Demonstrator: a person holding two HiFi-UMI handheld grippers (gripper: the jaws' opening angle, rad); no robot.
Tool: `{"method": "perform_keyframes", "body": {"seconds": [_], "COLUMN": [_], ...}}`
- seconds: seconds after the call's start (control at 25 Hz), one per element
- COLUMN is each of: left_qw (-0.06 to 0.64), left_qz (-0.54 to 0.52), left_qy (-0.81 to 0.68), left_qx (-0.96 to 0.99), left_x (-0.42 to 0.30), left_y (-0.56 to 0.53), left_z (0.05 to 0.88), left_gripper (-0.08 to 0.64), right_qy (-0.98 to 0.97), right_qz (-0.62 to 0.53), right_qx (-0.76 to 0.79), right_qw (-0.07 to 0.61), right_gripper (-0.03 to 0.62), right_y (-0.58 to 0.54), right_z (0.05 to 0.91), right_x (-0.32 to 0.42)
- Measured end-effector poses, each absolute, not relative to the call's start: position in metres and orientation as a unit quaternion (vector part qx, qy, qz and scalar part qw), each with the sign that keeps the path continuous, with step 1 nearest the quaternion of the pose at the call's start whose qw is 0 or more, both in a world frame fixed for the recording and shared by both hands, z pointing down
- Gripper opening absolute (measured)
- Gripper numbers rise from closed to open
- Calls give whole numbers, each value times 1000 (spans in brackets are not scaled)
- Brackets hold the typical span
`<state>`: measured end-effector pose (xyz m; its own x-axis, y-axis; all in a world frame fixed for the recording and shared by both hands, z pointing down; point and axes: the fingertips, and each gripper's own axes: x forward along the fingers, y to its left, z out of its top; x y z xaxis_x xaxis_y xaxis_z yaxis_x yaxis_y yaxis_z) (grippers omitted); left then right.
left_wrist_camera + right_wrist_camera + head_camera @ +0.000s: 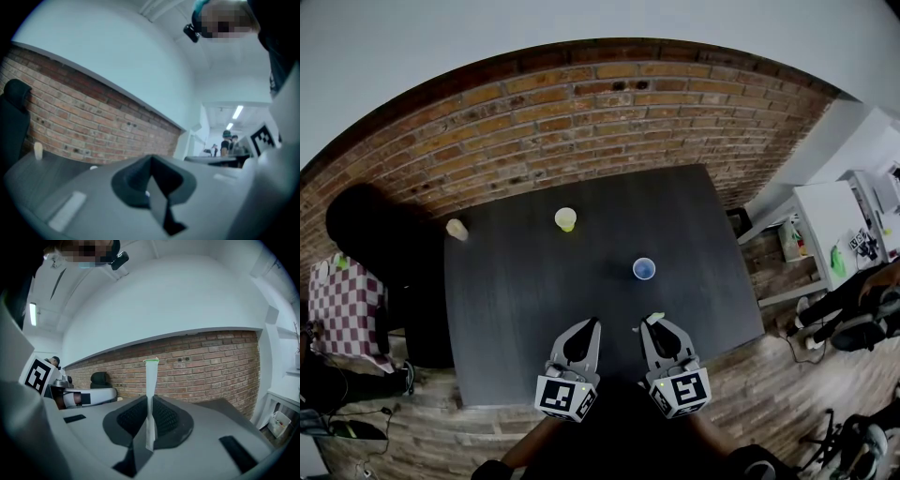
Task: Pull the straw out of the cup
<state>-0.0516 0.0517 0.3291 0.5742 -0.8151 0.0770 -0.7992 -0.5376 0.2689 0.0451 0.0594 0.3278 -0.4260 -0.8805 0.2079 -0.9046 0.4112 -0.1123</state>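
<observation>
Right gripper view shows pinched straw [151, 390]; head view, blue cup [644, 269].

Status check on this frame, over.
Left gripper shut, empty. Right gripper shut on straw, held upright, clear of blue cup. Nothing in the way.

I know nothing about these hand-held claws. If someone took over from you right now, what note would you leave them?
Left gripper: shut, empty, near the table's front edge.
Right gripper: shut on the thin white straw with a green tip, holding it upright.
On the dark table: a small blue cup, a yellow-green cup and a beige cup at the left edge, all without a straw.
Done: the straw is out of its cup; I cannot tell which one.
Left: probably just set the straw down.
</observation>
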Motion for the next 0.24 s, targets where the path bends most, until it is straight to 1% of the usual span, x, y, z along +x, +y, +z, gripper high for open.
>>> {"method": "perform_keyframes", "body": {"seconds": [0.24], "left_qw": [137], "left_qz": [-24], "left_qy": [-456], "left_qx": [879], "left_x": [-55], "left_y": [48], "left_z": [329], "left_gripper": [5], "right_qy": [-839], "right_qz": [103], "right_qx": [531], "right_qw": [60], "right_gripper": [32], "right_y": [57], "right_z": [327], "right_x": [40]}}
